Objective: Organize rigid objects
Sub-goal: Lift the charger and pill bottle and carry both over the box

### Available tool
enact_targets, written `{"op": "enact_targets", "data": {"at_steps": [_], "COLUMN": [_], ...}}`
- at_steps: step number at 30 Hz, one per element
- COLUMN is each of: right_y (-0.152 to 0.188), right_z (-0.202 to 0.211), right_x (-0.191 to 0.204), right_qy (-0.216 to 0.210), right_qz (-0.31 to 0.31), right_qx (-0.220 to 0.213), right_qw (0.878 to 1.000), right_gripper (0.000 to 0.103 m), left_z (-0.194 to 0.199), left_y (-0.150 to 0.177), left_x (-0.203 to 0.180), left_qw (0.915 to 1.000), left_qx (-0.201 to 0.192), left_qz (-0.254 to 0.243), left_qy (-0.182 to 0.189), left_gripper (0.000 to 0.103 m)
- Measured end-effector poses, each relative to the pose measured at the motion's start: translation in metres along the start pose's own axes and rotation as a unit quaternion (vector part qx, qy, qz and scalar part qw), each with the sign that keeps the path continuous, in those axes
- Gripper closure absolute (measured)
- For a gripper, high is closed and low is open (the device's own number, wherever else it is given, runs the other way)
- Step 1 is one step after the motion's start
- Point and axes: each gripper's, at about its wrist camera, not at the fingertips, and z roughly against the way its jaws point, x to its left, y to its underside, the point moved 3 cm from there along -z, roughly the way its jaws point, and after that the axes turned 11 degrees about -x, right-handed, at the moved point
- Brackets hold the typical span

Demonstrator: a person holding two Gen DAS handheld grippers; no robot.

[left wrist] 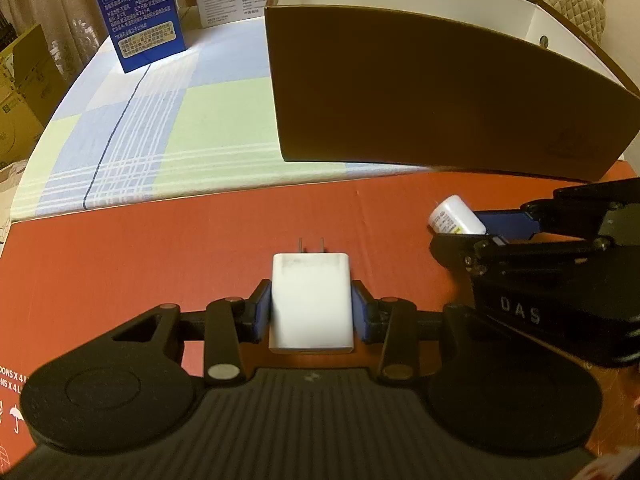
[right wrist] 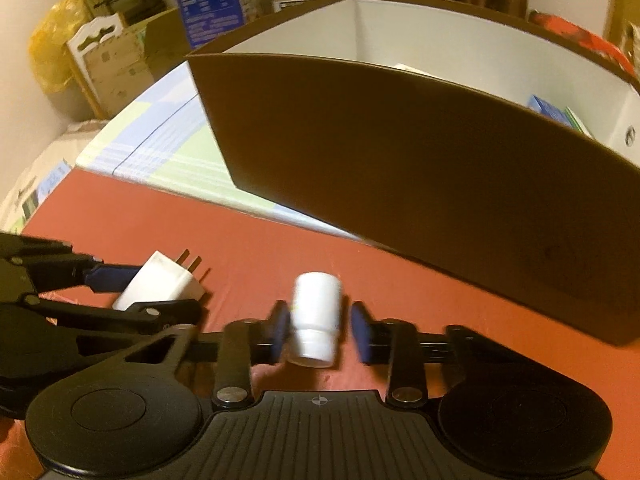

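Before the brown box (left wrist: 440, 88), over red cardboard (left wrist: 160, 248), the left gripper (left wrist: 311, 308) pinches a white charger (left wrist: 310, 300); beside it, the right gripper (right wrist: 318, 330) brackets a white bottle (right wrist: 316, 316), grip unclear.

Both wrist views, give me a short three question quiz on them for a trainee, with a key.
1. True or false: the left gripper grips a white charger.
2. The white bottle sits between whose fingers? A) left gripper B) right gripper
3. Fill in: the charger's prongs point toward the brown ____.

Key: 1 true; 2 B; 3 box.
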Motion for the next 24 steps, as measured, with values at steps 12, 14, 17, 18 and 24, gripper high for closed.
{"op": "enact_targets", "data": {"at_steps": [12, 14, 17, 18, 24], "right_y": [0.026, 0.033, 0.043, 0.046, 0.065], "right_z": [0.026, 0.034, 0.047, 0.051, 0.072], "right_x": [0.002, 0.003, 0.006, 0.006, 0.015], "right_qy": [-0.002, -0.002, 0.001, 0.001, -0.003], "right_qz": [0.015, 0.018, 0.018, 0.016, 0.014], "right_qx": [0.010, 0.012, 0.017, 0.018, 0.031], "right_qw": [1.000, 1.000, 1.000, 1.000, 0.999], "right_gripper": [0.079, 0.079, 0.079, 0.079, 0.079], "left_z": [0.015, 0.021, 0.032, 0.035, 0.058], "left_y": [0.016, 0.023, 0.034, 0.038, 0.061], "left_x": [-0.009, -0.012, -0.017, -0.019, -0.027], "left_qw": [0.9996, 0.9994, 0.9986, 0.9984, 0.9963], "left_qx": [0.006, 0.007, 0.010, 0.011, 0.022], "left_qz": [-0.018, -0.023, -0.037, -0.040, -0.060], "left_qy": [0.019, 0.026, 0.036, 0.039, 0.057], "left_gripper": [0.067, 0.067, 0.067, 0.067, 0.067]}}
